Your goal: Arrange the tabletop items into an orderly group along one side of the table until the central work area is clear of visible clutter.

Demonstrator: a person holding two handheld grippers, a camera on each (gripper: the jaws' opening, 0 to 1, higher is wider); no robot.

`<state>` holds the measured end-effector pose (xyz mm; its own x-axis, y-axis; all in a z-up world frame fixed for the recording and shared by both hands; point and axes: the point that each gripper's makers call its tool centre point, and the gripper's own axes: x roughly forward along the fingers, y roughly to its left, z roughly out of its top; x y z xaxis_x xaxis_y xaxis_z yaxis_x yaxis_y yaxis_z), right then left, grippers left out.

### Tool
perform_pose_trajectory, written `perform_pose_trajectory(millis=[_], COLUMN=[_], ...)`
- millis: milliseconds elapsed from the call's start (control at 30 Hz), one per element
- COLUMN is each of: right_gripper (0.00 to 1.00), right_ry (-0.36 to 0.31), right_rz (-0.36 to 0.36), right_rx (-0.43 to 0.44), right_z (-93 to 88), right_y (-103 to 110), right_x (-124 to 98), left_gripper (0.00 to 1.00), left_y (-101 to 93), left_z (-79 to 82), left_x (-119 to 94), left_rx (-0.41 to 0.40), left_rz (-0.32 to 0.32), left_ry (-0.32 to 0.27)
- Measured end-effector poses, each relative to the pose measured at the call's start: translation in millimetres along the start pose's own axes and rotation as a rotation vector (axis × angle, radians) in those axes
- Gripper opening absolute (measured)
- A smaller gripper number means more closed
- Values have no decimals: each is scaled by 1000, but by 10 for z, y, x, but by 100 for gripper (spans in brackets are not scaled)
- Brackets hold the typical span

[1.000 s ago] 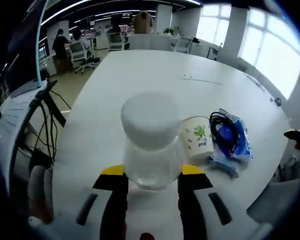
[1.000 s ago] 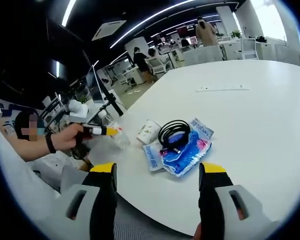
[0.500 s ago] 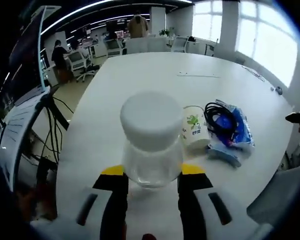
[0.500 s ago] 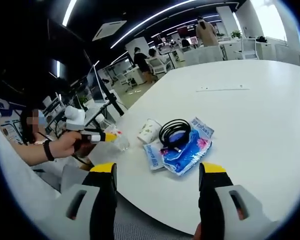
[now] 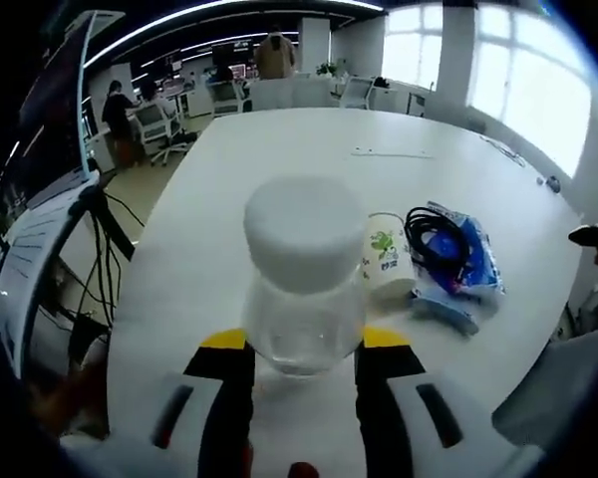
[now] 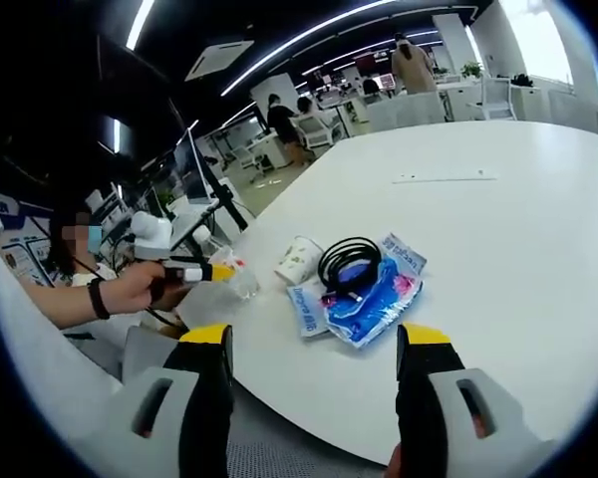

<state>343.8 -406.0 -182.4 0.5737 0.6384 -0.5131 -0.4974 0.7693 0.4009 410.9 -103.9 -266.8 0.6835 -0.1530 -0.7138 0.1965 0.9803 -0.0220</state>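
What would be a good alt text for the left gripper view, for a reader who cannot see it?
The left gripper holds a clear jar with a white lid between its yellow-tipped jaws, over a white table. To its right lie a paper cup on its side and a black cable on blue packets.

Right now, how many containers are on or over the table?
2: a clear jar with white lid, held between the left tongs, and a paper cup lying beside the blue packets.
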Motion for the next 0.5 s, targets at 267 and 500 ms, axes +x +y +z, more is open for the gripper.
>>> perform_pose_trajectory(millis=[267, 500], right_gripper=[66, 66], right_ry=[11, 19], right_rz=[3, -2], right_rx=[-8, -10], right_z=[-27, -50], right_y=[39, 31], right_x=[-8, -26], left_gripper=[45, 48], left_y=[32, 28], left_z=[0, 34], left_x=[-25, -4], left_rx=[43, 67], left_rz=[-83, -157], left_ry=[-24, -40])
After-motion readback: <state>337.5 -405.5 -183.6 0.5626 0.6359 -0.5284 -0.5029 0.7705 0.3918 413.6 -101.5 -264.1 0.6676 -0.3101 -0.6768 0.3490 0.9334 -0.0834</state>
